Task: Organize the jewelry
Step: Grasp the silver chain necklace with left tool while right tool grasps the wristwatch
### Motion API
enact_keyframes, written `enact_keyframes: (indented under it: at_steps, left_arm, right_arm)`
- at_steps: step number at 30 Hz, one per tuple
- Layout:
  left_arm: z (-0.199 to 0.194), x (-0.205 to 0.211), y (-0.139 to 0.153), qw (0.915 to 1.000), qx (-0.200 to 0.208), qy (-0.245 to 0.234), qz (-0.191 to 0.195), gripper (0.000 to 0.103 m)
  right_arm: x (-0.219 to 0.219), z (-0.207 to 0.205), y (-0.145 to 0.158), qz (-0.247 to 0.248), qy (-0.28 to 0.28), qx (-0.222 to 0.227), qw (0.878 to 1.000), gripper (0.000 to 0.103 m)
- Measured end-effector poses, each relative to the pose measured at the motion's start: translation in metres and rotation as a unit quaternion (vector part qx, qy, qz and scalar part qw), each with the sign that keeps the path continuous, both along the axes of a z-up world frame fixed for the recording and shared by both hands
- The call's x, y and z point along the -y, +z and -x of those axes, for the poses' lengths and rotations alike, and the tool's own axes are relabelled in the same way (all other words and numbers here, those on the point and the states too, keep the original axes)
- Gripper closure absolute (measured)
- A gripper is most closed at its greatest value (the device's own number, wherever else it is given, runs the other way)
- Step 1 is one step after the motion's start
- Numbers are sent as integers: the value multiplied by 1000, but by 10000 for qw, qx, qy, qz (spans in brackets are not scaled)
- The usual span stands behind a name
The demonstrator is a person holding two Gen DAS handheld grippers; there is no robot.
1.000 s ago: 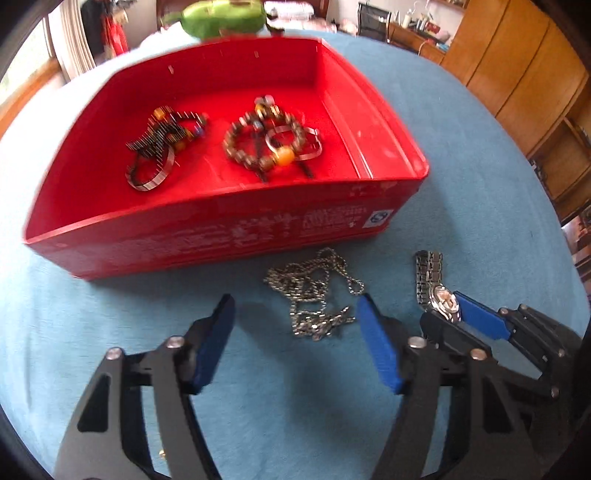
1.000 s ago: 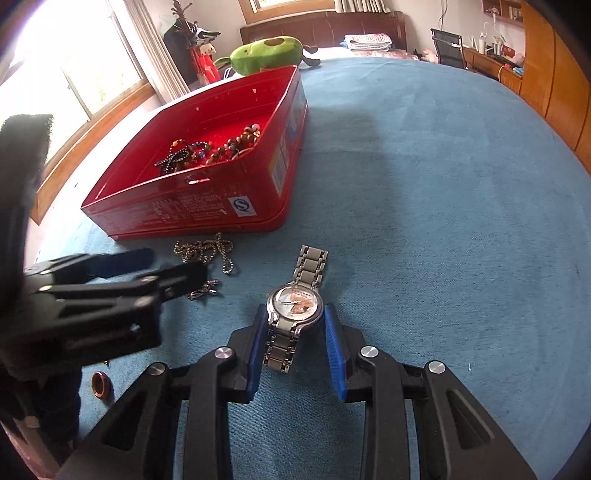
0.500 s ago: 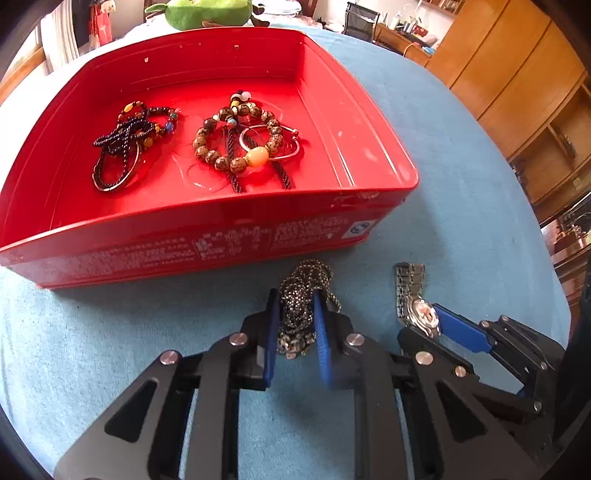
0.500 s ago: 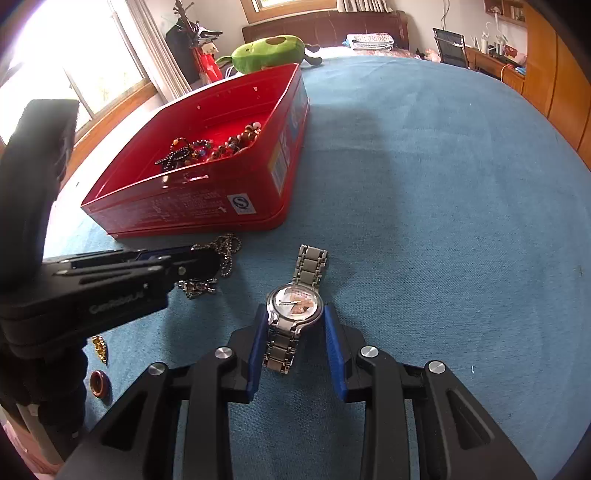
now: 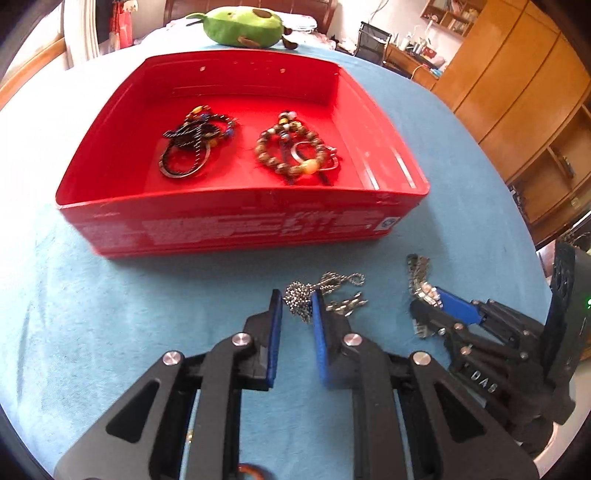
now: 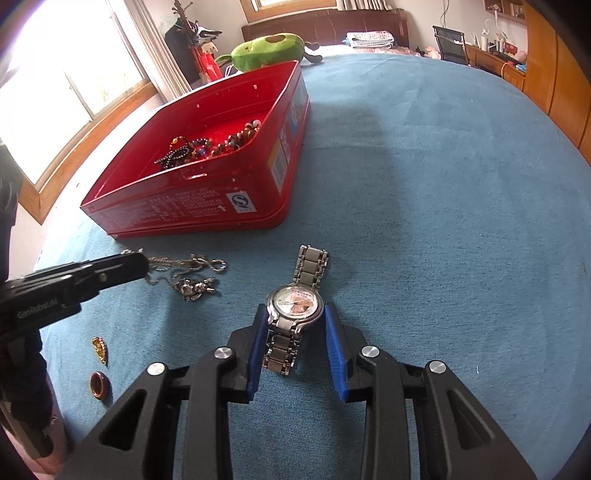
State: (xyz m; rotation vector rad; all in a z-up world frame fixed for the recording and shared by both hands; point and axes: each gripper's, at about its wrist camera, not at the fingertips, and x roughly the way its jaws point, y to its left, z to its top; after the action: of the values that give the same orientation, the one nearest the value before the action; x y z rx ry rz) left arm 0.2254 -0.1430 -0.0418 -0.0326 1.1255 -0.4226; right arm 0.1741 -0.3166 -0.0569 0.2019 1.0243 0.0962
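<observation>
Clenched with the left tongs (image 5: pixel 296 300) on a bunch of the silver chain necklace (image 5: pixel 332 282), the blue pads having just closed in with the links between them; gripped at a gathered clump, probably so that the loose chain comes up as one piece rather than slipping out link by link. Trailing ahead and to the right of those tongs on the blue bedcover (image 6: pixel 443 184): the rest of the chain and its pendant (image 6: pixel 194 288). Pinched in the right tongs (image 6: pixel 294 314) across the sides of its case: the steel wristwatch (image 6: pixel 294 301), dial up, pads apparently pressed on it, strap running forward past the tips and back between the fingers; a hold on the rigid case, likely steadier than on the jointed band. Straight ahead of both tongs, the red tin (image 5: pixel 236 229), open, already holding a dark bead string (image 5: pixel 192 144) and a brown bead bracelet (image 5: pixel 295 151). Between tongs and that floor space, only the tin's near wall to clear. Left of the right tongs, behind the left pair: a small gold piece (image 6: pixel 99 349) and a reddish ring (image 6: pixel 100 384), not yet gathered. Beyond the tin, a green avocado plush (image 5: pixel 243 22), out of the way.
</observation>
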Motion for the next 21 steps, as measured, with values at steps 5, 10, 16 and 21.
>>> enact_keyframes:
  at_steps: [5,10,16,21]
  left_arm:
    - [-1,6,-6,9994,-253,-213,84,82]
    - [1,21,-5,9994,-102,-340,29,65]
    - [-5,37,-17,9986,-173,-431,-253,64]
    - [-4,43,-18,9980,-85,-468,-414,62]
  right_arm:
    - [-2,0,0,22,1,8,10000,70]
    - [-3,0,0,31,4,12,10000,70]
    - [-2,1,0,-2,12,12,10000,70]
    - [-3,1,0,30,15,13,10000,70]
